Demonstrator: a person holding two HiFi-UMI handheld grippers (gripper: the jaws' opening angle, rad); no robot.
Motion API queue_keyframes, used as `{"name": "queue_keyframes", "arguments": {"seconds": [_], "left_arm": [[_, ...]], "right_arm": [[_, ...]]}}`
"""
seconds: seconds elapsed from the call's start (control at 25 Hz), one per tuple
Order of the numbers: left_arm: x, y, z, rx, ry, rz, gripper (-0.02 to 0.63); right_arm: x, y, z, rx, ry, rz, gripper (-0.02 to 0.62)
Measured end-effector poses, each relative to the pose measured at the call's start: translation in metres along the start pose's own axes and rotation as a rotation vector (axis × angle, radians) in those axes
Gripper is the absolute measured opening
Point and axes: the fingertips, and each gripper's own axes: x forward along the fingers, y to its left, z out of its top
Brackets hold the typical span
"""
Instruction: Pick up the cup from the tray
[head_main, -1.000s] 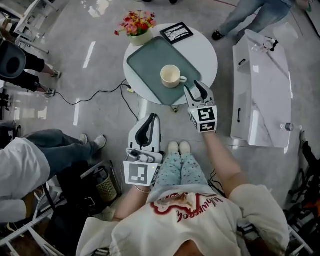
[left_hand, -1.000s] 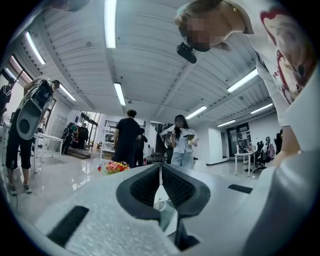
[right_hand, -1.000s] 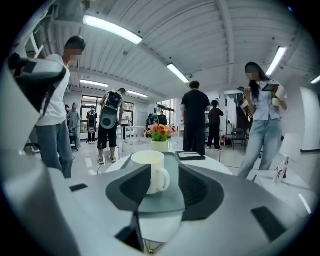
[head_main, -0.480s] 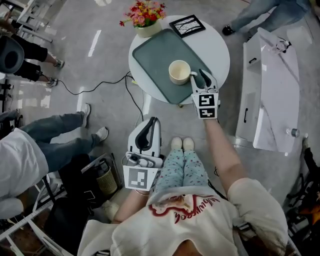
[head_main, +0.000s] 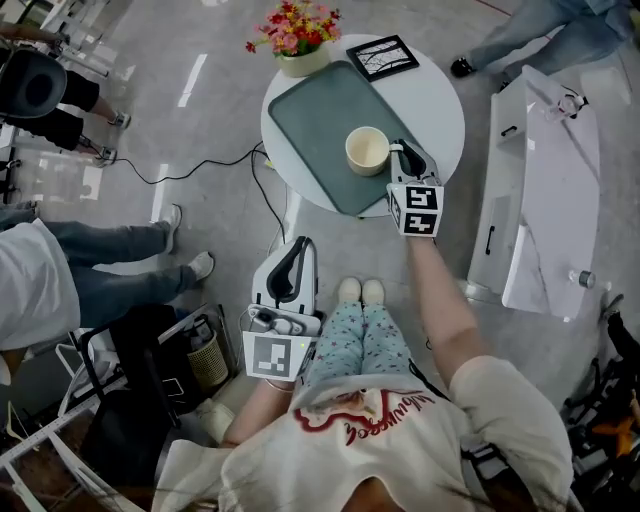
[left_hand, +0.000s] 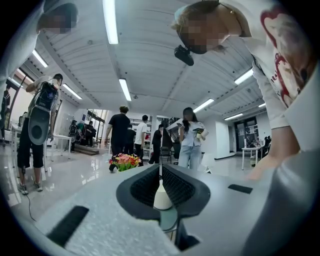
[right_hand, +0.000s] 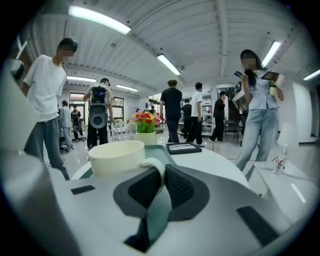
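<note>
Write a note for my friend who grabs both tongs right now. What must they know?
Right tongs: have just been closing and are pinched on the handle of the cream ceramic cup.
Left tongs: shut, empty, held low, off the round white table.
The cup stands upright on the grey-green rectangular tray.
Done: reach and grip.
Left: lift the cup off the tray.
</note>
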Motion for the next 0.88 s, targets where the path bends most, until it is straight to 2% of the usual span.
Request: {"name": "queue_keyframes", "arguments": {"seconds": [0.16, 0.32, 0.52, 0.72, 0.88], "left_arm": [[0.004, -0.001, 0.008, 0.005, -0.012, 0.002, 0.026], [0.009, 0.002, 0.024, 0.047, -0.036, 0.002, 0.026], [0.028, -0.005, 0.057, 0.076, -0.093, -0.018, 0.026], [0.04, -0.016, 0.073, 0.068, -0.12, -0.049, 0.026], [0.044, -0.03, 0.08, 0.068, -0.128, -0.081, 0.026]], "right_arm": [[-0.015, -0.014, 0.01, 0.021, 0.039, -0.052, 0.045], [-0.045, -0.011, 0.044, 0.038, 0.012, -0.057, 0.044], [-0.092, -0.003, 0.097, 0.099, 0.026, 0.014, 0.046], [-0.146, 0.003, 0.148, 0.107, -0.016, 0.082, 0.044], [-0.176, 0.005, 0.178, 0.149, -0.087, 0.142, 0.044]]}}
